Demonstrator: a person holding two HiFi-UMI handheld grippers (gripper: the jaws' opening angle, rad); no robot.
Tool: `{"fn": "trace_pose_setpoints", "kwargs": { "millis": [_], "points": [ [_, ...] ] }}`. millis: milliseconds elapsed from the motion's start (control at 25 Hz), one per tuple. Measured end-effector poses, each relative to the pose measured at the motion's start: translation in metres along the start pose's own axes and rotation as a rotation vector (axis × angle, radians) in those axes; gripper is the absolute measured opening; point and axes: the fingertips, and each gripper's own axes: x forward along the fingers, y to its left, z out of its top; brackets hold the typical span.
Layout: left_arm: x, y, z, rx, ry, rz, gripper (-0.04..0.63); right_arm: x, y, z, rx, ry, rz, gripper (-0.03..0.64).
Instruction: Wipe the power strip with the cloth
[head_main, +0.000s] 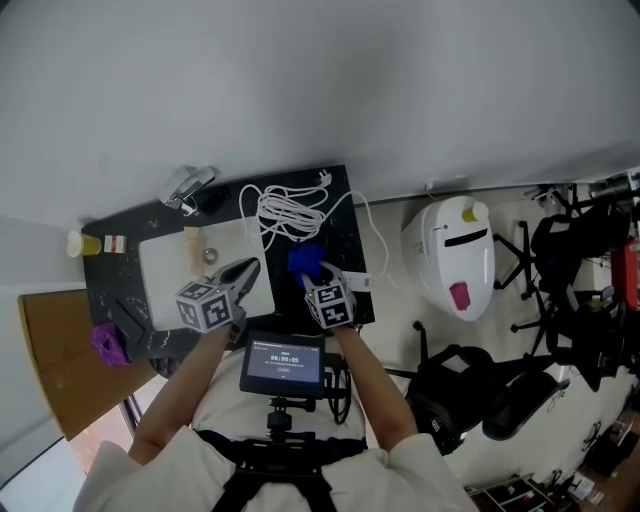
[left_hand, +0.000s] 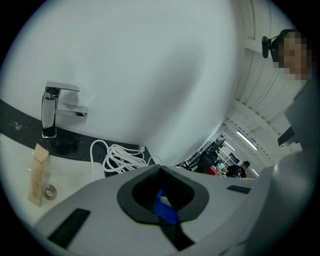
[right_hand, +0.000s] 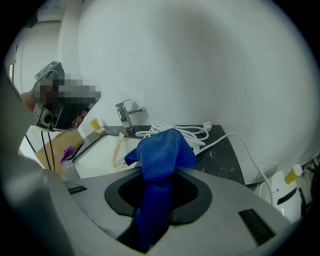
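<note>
Right gripper (right_hand: 159, 175): clamped on the blue cloth (right_hand: 161, 150), with a fold bunched above the jaws and the rest hanging down between them.
Cloth: soft, light and limp, so it will flop; I judge a short, bunched hold wipes best.
Left gripper (left_hand: 160, 170): jaws together on nothing; a blue sliver shows through their opening, probably the cloth beyond.
Power strip (head_main: 357, 279): I take the white block just beside my right gripper, at the right edge of the bench (head_main: 335, 240), for it; it is mostly hidden.
Handling: stiff, light plastic, likely to skid on the smooth bench; I would pin its long sides with the left gripper.
Cable (head_main: 290, 212): white and coiled farther back; it may tug the strip.
Faucet (head_main: 188, 187): farthest, by the wall.
</note>
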Motion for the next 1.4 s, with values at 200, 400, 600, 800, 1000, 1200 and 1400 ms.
{"fn": "trace_pose_setpoints", "kwargs": {
  "millis": [200, 400, 600, 800, 1000, 1200, 1400],
  "points": [
    [0.014, 0.002, 0.000, 0.004, 0.025, 0.010, 0.009, 0.014, 0.001, -0.004, -0.002, 0.030, 0.029, 0.101],
    [0.023, 0.006, -0.003, 0.004, 0.044, 0.013, 0.009, 0.026, 0.002, -0.012, -0.013, 0.067, 0.050, 0.101],
    [0.030, 0.009, -0.003, 0.005, 0.056, 0.013, 0.009, 0.033, -0.001, -0.012, -0.018, 0.066, 0.057, 0.101],
    [0.031, 0.006, -0.003, 0.006, 0.054, 0.010, 0.009, 0.030, -0.002, -0.014, -0.021, 0.068, 0.058, 0.101],
    [0.027, 0.007, -0.003, 0.012, 0.047, 0.015, 0.009, 0.028, -0.003, -0.016, -0.015, 0.065, 0.057, 0.101],
    [0.025, 0.004, -0.002, 0.014, 0.039, 0.023, 0.009, 0.025, -0.005, -0.017, -0.009, 0.063, 0.066, 0.100],
    [0.023, 0.001, -0.004, 0.016, 0.038, 0.029, 0.009, 0.024, -0.005, -0.019, -0.013, 0.068, 0.072, 0.100]
  ]
}}
